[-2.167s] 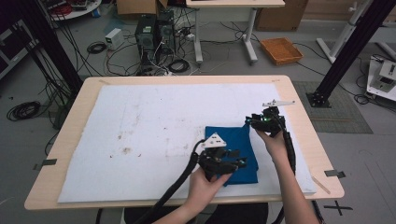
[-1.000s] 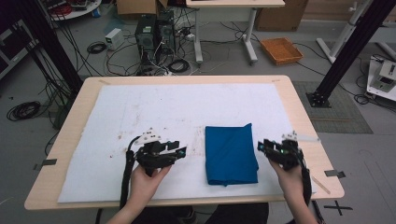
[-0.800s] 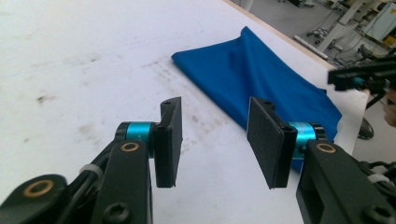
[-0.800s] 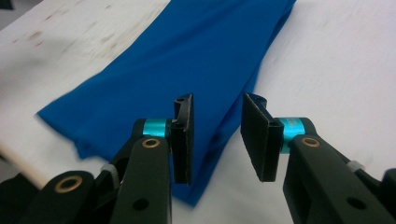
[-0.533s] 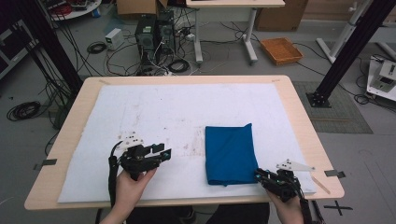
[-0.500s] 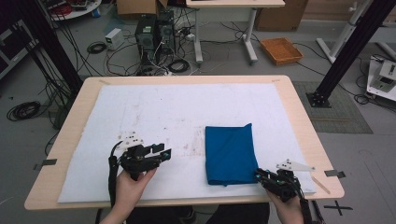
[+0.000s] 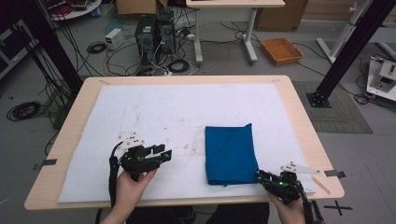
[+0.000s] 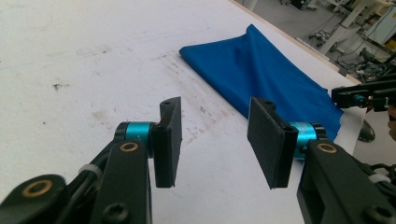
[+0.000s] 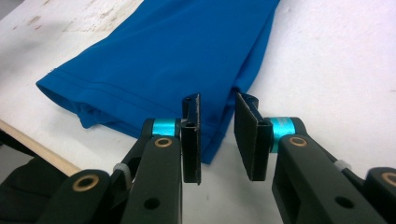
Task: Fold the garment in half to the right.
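White mat (image 7: 154,112) covers the wooden table; folded blue cloth (image 7: 229,153) lies on its right half. Right gripper (image 7: 261,177) sits at the cloth's near right corner, jaws just reopening, narrowly apart, corner seemingly between them, unpinched. Left gripper (image 7: 164,153) hovers well left of the cloth, jaws apart, empty.

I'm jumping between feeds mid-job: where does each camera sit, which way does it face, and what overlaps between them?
High view: above the person's side of the table, looking forward and down on the white table cover; both hands, left gripper and right gripper show.
Left gripper view: rides the left gripper, looking along its open jaws across the cover toward the folded blue cloth.
Right gripper view: rides the right gripper, aimed at the cloth's near corner; jaws apart, nothing gripped.
Shared: the blue cloth appears in all three; the left gripper view also catches the right gripper.
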The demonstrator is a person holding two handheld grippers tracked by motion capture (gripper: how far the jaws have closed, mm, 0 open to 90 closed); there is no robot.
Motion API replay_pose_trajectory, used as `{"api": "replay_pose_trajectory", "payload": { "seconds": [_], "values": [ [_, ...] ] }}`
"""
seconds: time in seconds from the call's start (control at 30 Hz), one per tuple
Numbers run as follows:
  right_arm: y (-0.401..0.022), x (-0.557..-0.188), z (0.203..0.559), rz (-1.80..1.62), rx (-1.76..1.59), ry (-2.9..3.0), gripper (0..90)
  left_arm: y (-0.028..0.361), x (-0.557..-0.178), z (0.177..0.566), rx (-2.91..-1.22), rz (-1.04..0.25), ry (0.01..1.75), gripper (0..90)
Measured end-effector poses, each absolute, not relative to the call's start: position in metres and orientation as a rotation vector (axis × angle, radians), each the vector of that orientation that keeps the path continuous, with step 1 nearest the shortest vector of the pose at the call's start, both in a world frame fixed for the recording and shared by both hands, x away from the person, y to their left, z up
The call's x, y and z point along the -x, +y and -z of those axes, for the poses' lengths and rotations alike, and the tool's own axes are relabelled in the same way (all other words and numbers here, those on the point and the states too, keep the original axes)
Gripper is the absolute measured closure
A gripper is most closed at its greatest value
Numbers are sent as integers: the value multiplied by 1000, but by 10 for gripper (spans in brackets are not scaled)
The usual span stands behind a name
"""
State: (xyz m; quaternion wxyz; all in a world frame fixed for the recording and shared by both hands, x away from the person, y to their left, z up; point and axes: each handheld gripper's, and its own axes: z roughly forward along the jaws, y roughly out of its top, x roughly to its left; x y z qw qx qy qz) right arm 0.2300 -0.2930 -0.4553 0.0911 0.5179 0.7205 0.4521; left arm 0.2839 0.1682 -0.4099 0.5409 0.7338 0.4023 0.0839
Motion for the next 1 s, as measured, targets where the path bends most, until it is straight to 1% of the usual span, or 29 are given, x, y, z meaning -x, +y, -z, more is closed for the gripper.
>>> {"api": "replay_pose_trajectory", "payload": {
  "seconds": [0.17, 0.27, 0.33, 0.43, 0.47, 0.5, 0.9, 0.93, 1.0],
  "values": [
    [-293, -227, 452, -1374, -1530, 2109, 726, 169, -284, 410, -1744, -202, 954, 551],
    [-294, -229, 455, -1374, -1559, 2111, 700, 166, -284, 411, -1747, -194, 955, 551],
    [-291, -231, 457, -1357, -1556, 2124, 711, 165, -284, 412, -1763, -195, 945, 551],
    [-287, -232, 457, -1329, -1510, 2159, 847, 163, -284, 413, -1760, -191, 951, 551],
    [-286, -231, 456, -1327, -1496, 2158, 880, 163, -284, 413, -1761, -190, 951, 551],
    [-287, -230, 455, -1324, -1494, 2161, 883, 163, -284, 413, -1761, -189, 951, 551],
    [-299, -225, 455, -1298, -1544, 2120, 879, 165, -284, 413, -1769, -193, 945, 551],
    [-299, -224, 455, -1294, -1546, 2121, 866, 165, -284, 413, -1764, -193, 946, 551],
    [-299, -224, 454, -1297, -1533, 2107, 776, 166, -285, 412, -1774, -197, 932, 534]
  ]
}}
